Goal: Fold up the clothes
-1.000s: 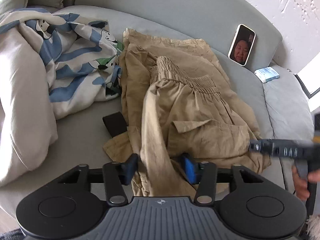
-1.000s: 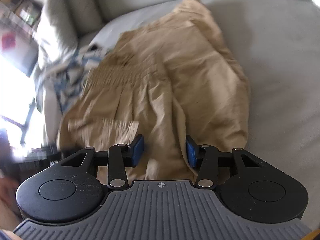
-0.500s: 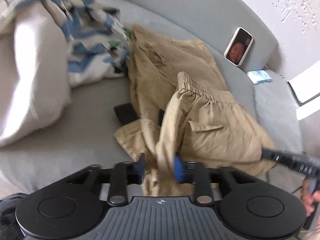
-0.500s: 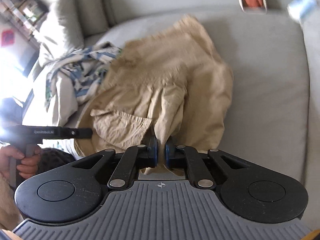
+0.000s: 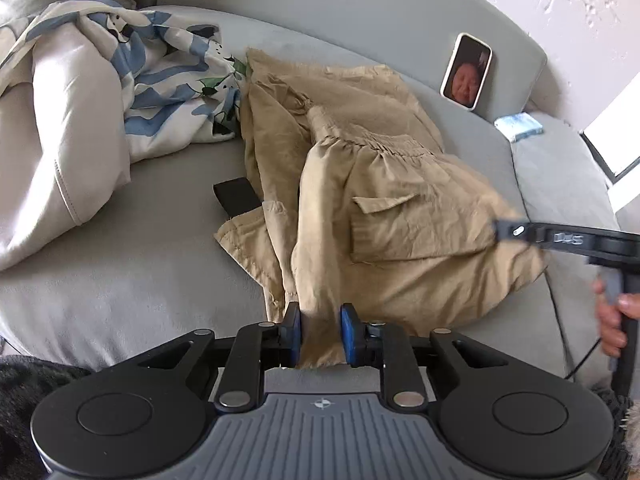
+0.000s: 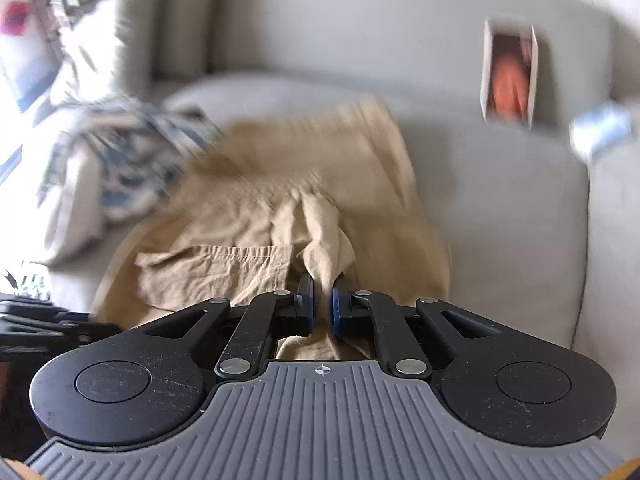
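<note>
Crumpled tan trousers (image 5: 384, 200) with an elastic waistband and a flap pocket lie on a grey sofa (image 5: 120, 288). My left gripper (image 5: 320, 334) is shut on a near fold of the tan cloth, which runs up between its blue pads. My right gripper (image 6: 322, 308) is shut on another bunch of the same trousers (image 6: 280, 240); that view is blurred. The right gripper also shows in the left wrist view (image 5: 516, 232), at the trousers' right edge.
A blue-and-white patterned garment (image 5: 172, 76) and a cream pillow (image 5: 68, 132) lie at the left. A phone (image 5: 466, 72) leans on the sofa back, with a blue tissue pack (image 5: 518, 128) beside it. A dark strap (image 5: 236, 196) pokes out from under the trousers.
Both grippers have closed on the tan trousers, from open a second ago. The cloth is lifted and pulled toward me, and the right wrist view is moving.
</note>
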Tool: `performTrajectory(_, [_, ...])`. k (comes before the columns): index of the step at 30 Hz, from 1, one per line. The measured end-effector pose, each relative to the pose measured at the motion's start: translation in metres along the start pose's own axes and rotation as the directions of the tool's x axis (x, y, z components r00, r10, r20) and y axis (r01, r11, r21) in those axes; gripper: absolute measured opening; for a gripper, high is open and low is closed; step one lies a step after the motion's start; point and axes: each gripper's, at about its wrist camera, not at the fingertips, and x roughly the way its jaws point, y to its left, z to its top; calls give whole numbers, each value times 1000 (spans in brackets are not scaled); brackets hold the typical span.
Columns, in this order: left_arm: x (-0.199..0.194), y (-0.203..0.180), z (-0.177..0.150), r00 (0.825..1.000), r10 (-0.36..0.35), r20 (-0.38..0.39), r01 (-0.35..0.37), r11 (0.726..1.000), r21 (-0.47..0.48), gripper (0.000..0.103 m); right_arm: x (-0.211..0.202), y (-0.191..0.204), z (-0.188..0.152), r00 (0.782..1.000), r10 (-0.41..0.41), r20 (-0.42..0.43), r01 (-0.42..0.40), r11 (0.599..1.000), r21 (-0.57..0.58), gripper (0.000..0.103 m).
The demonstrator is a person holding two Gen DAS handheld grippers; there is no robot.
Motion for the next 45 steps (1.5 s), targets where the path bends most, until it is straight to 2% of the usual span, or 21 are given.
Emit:
performTrajectory(2, [-5, -5, 0, 999, 32, -11, -32, 999, 35, 38, 9, -23, -4, 999, 34, -32, -29, 991, 129, 30])
performTrajectory(3, [-9, -4, -2, 999, 53, -6, -53, 998, 31, 43, 2, -36, -5, 998, 63, -2, -61, 975, 214, 46])
performTrajectory(4, [-13, -3, -4, 997, 74, -2, -74, 997, 27, 51, -8, -46, -7, 996, 78, 38, -86, 957, 277, 53])
performTrajectory(7, [-24, 2, -10, 995, 96, 30, -95, 995, -20, 51, -41, -70, -16, 990, 49, 133, -95, 925, 369, 59])
performTrajectory(9, [-26, 4, -11, 997, 61, 55, -58, 997, -53, 56, -51, -85, -26, 990, 75, 117, -118, 895, 430, 59])
performTrajectory(11, [-25, 3, -11, 997, 17, 73, -11, 996, -84, 75, -51, -94, -40, 987, 139, 83, -162, 867, 472, 60])
performTrajectory(12, [-17, -2, -7, 997, 9, 71, -3, 997, -80, 77, -48, -96, -47, 984, 164, 67, -176, 856, 486, 60])
performTrajectory(17, [15, -7, 5, 999, 43, 12, -41, 993, -106, 68, -28, -103, -63, 977, 200, 75, -210, 836, 506, 72])
performTrajectory(18, [16, -5, 5, 999, 42, 19, -39, 991, -127, 62, -22, -104, -62, 971, 224, 86, -236, 833, 500, 73])
performTrajectory(19, [16, -2, 5, 999, 41, 26, -37, 988, -147, 41, -17, -104, -62, 962, 253, 99, -268, 826, 497, 73])
performTrajectory(21, [17, 2, 8, 1000, 14, 17, -11, 983, -183, 32, -6, -101, -59, 948, 297, 113, -314, 813, 490, 70])
performTrajectory(22, [16, 4, 10, 1000, 7, 13, -4, 983, -186, 28, -1, -99, -56, 947, 300, 114, -317, 814, 487, 41])
performTrajectory(23, [15, 7, 11, 1000, -8, 12, 11, 981, -195, 24, 4, -98, -54, 950, 294, 109, -309, 815, 490, 19])
performTrajectory(24, [13, 9, 12, 1000, -23, 11, 25, 979, -204, 22, 8, -96, -54, 950, 294, 110, -307, 805, 507, 11])
performTrajectory(30, [-2, 19, 15, 995, -84, -46, 76, 985, -154, 16, -34, -78, -76, 955, 252, 159, -298, 786, 542, 5])
performTrajectory(33, [-6, 25, 9, 992, -98, -84, 86, 988, -130, 18, -58, -65, -101, 955, 258, 147, -295, 775, 559, 5])
performTrajectory(35, [-5, 26, 3, 993, -82, -87, 70, 990, -125, 32, -62, -58, -117, 966, 229, 119, -256, 785, 564, 9])
performTrajectory(37, [-12, 22, -3, 996, -37, -80, 27, 992, -121, 38, -63, -56, -127, 983, 161, 91, -184, 804, 566, 55])
performTrajectory(41, [-41, 16, -14, 999, 23, -30, -26, 995, -92, 38, -96, -59, -138, 995, 11, 96, -65, 810, 583, 56])
performTrajectory(43, [-58, 14, -14, 997, 52, 59, -48, 997, -67, 38, -119, -57, -137, 990, -38, 138, -45, 834, 550, 57])
performTrajectory(45, [-64, 5, -7, 989, 41, 140, -36, 999, -36, 38, -133, -49, -130, 980, -59, 188, -43, 867, 496, 57])
